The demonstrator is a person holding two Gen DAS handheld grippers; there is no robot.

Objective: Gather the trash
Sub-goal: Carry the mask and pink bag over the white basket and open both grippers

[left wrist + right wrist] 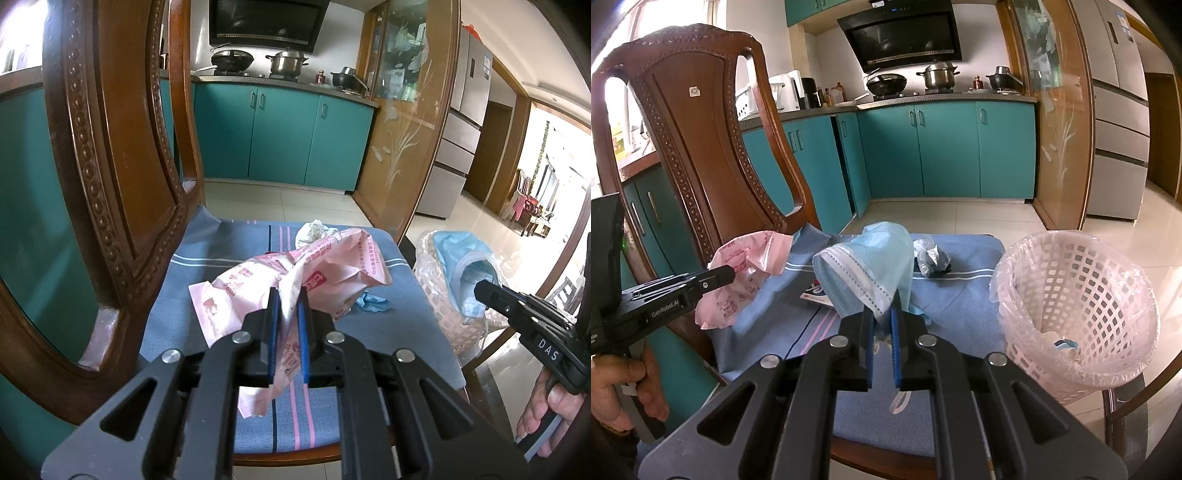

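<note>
Pink, crumpled wrapper paper [295,273] printed with red characters is pinched between the blue pads of the left hand-held gripper [287,295], its jaws closed on a fold, with a loose strip hanging below them. The wrapper is raised over the blue striped cushion [221,266] of a carved wooden chair [110,184]. Seen from the left wrist, a white paper wad [314,230] lies at 12 o'clock from the wrapper, at the far edge of the cushion, and a small blue scrap [373,302] sits at 3 o'clock, just beside the wrapper's lower corner.

The right hand-held gripper [882,314] is closed on a light blue face mask [864,266], which stands up from its jaws like a tent; an ear loop [899,402] dangles beneath. In the right wrist view, a crinkled silver and black wrapper [929,258] lies on the cushion at 2 o'clock from the mask, near it but apart. A small red and white packet [814,295] shows partly at 8 o'clock, under the mask's edge.

At 3 o'clock from the cushion stands a white lattice basket [1071,295] lined with a thin clear bag, holding a few bits of trash at the bottom. A person's hand [617,380] grips the left tool's handle.
</note>
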